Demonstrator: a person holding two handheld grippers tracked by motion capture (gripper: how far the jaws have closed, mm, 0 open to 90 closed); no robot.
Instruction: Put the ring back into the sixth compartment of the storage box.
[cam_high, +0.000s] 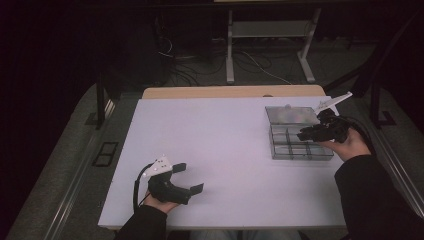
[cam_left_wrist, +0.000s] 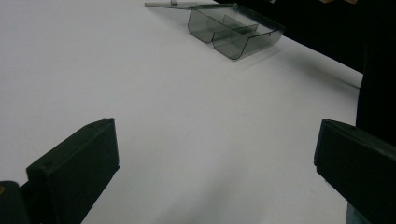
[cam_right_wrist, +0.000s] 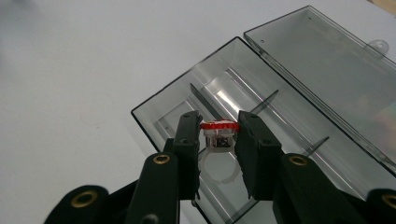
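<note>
Table (cam_high: 220, 150): white top, seen from above; bare across its middle.

Compartment box (cam_high: 295, 142): smoky clear plastic, placed at the far right of the table, lid (cam_high: 292, 115) laid open flat toward the far side. Interior split by thin dividers. Also seen in the left gripper view (cam_left_wrist: 233, 30), well apart from that gripper.

Ring (cam_right_wrist: 218, 140): clear plastic band with a red-rimmed round top, gripped between the fingers (cam_right_wrist: 187, 144) of the right gripper (cam_right_wrist: 219, 149), held over the box's open compartments. Whether it touches the box floor cannot be told.

Right gripper, high view (cam_high: 322, 131): held in the person's right hand (cam_high: 352, 145) at the right edge of the box, fingers closed on the ring.

Left gripper (cam_high: 187, 177): held at the near left of the table, fingers spread wide, nothing between them.
</note>
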